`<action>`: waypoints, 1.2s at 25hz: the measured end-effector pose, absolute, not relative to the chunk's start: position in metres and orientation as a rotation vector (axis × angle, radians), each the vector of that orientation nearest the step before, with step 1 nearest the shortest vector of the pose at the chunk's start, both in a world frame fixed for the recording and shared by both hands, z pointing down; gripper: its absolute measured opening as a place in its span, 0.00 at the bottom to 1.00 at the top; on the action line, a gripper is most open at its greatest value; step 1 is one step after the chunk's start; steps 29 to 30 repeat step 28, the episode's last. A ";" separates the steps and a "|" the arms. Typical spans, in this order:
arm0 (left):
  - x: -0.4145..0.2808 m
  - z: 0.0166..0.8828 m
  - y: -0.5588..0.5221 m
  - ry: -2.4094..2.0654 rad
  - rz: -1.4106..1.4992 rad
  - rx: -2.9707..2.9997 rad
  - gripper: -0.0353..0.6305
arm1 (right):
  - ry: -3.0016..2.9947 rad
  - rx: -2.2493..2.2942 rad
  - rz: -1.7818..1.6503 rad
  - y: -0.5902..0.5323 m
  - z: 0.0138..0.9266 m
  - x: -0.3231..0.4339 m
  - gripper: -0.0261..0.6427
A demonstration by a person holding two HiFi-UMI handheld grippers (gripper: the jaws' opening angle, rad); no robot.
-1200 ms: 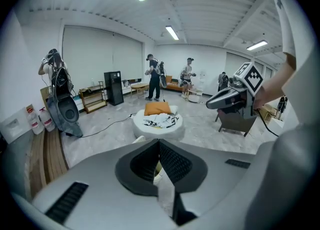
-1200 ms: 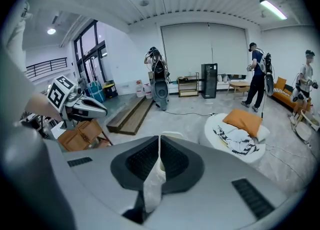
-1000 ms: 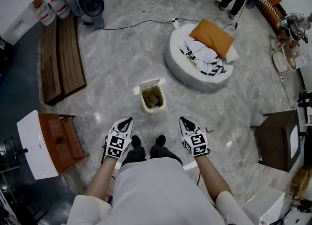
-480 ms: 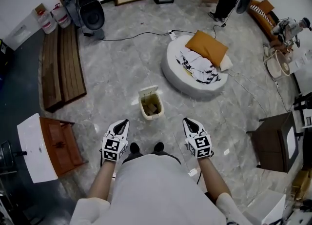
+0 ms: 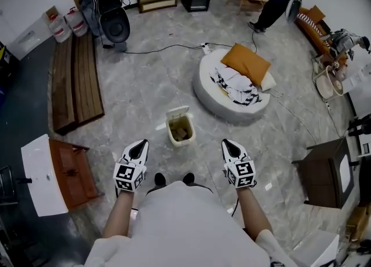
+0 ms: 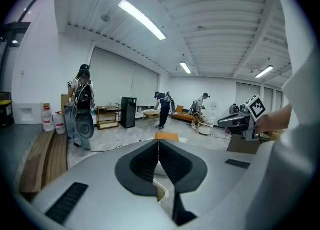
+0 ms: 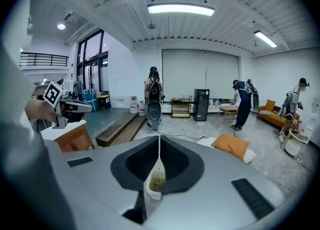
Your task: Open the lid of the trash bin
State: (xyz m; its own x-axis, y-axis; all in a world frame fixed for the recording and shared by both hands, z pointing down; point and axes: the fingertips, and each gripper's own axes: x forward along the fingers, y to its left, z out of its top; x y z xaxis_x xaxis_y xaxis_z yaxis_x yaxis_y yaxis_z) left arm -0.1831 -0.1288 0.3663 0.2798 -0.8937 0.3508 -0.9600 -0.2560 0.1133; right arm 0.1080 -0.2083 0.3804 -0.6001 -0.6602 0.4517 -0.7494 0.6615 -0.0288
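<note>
Cream trash bin (image 5: 180,130), lid (image 5: 177,111) up; left gripper (image 5: 141,143), right gripper (image 5: 226,142) jaws together

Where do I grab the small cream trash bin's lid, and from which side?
Pinch the free top edge of the white lid, from above on the near side. It appears raised at the far rim of the small cream trash bin, leaving that thin edge exposed.
</note>
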 end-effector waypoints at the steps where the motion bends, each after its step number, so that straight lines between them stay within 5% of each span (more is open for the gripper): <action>1: -0.186 0.366 -0.129 -1.698 0.305 2.245 0.08 | -2.478 1.106 0.297 -0.209 0.379 0.107 0.09; 30: -0.186 0.368 -0.139 -1.689 0.304 2.260 0.08 | -2.493 1.108 0.263 -0.210 0.371 0.100 0.09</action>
